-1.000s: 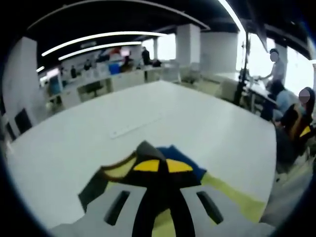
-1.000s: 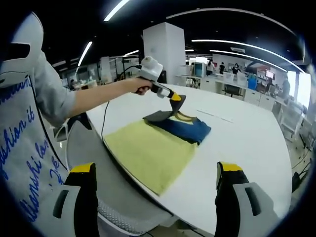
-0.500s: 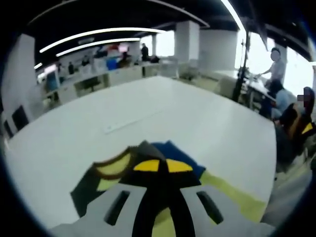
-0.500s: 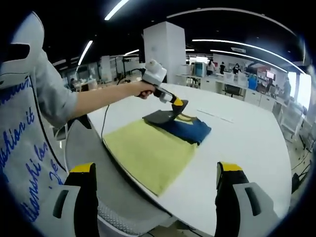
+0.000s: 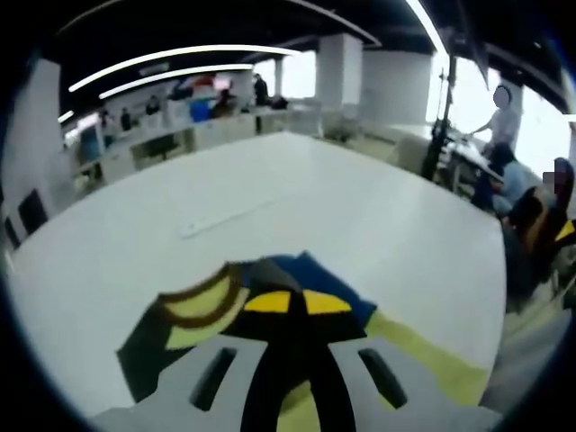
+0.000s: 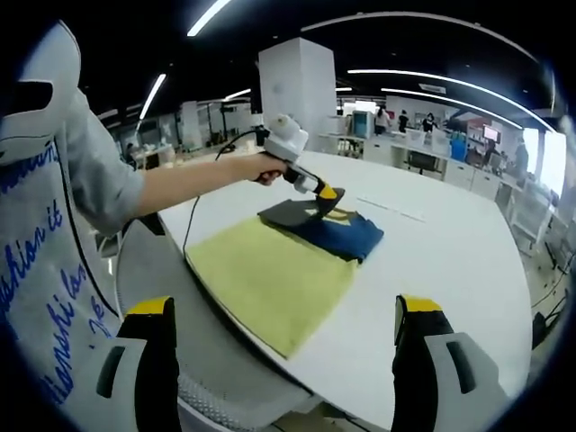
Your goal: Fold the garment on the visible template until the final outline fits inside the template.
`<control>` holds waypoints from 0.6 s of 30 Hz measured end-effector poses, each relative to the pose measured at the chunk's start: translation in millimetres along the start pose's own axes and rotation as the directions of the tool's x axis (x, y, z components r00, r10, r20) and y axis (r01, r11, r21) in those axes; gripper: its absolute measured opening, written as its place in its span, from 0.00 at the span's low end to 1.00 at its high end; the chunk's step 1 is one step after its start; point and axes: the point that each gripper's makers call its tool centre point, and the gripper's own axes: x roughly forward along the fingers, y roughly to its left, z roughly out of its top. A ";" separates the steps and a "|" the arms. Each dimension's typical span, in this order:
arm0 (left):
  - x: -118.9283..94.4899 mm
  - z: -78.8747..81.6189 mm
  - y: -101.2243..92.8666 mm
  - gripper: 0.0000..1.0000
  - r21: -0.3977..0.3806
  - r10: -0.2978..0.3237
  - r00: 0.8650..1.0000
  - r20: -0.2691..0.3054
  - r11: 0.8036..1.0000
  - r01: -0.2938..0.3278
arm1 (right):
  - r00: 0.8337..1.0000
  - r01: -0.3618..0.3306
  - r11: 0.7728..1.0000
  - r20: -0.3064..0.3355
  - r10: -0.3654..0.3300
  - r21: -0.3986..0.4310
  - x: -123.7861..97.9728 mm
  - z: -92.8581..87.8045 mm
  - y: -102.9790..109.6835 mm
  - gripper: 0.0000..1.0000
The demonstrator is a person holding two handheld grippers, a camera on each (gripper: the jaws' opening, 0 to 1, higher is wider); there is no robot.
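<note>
Listing by size: white desk [image 6: 450, 261]; yellow template [image 6: 270, 274] at its near edge; dark blue garment [image 6: 337, 231], folded, lying half on the template's far end and half on bare desk. Your left hand-held gripper [image 6: 326, 193] pinches a dark flap of it; your right hand-held gripper [image 6: 281, 310] hangs wide, empty. Risk: dragging that flap may pull the bundle farther off the template.

open-plan office under a dark ceiling with long light strips [image 6: 423, 74]; a white square pillar [image 6: 297, 85]; desks [image 5: 216, 135] behind; bright windows [image 5: 468, 103].
</note>
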 end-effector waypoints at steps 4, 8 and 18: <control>4.8 -3.1 -3.2 0.00 -0.001 -0.008 1.000 -0.008 1.000 0.008 | 1.000 -0.005 1.000 -0.006 0.005 0.000 1.4 -0.3 -0.3 1.00; 9.5 -6.3 -6.6 0.00 -0.004 -0.015 1.000 -0.016 1.000 0.015 | 1.000 -0.004 1.000 -0.010 0.004 0.003 1.8 -0.8 -1.7 1.00; 20.2 -10.2 -15.5 0.00 -0.017 -0.040 0.999 -0.023 0.999 0.039 | 1.000 -0.006 1.000 -0.020 0.006 0.001 2.4 -1.5 -3.9 1.00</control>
